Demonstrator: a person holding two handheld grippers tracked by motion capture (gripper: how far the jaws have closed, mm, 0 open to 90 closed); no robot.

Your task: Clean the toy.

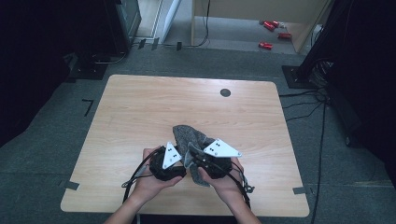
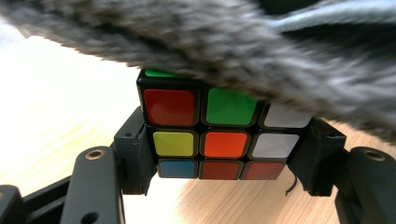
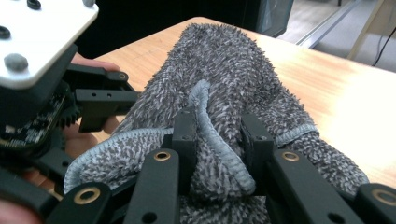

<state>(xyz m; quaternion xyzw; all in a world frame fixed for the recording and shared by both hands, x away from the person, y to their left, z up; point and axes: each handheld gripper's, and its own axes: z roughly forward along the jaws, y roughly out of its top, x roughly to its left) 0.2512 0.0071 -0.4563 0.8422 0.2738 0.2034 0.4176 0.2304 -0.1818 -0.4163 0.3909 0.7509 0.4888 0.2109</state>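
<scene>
1. The person stands at the near edge of the wooden counter [image 1: 140, 107], with both hands close together near its middle
2. The left gripper [image 2: 226, 154] has its jaws clamped on the two sides of a puzzle cube [image 2: 219, 140], which sits squarely between the pads
3. The cube's facing side shows red, green and white stickers in the top row, yellow, orange and white in the middle row, and blue and two dark red ones below
4. A grey shaggy cloth [image 2: 224, 42] drapes over the top of the cube and hides its upper face, save for a sliver of green
5. The right gripper [image 3: 217, 140] pinches a fold of the same cloth, the light hemmed edge bunched between its nearly closed jaws
6. In the high view the cloth [image 1: 189, 135] spreads from between the two grippers toward the far side, resting on the counter
7. In the right gripper view the left gripper sits at the left, just beside the cloth
</scene>
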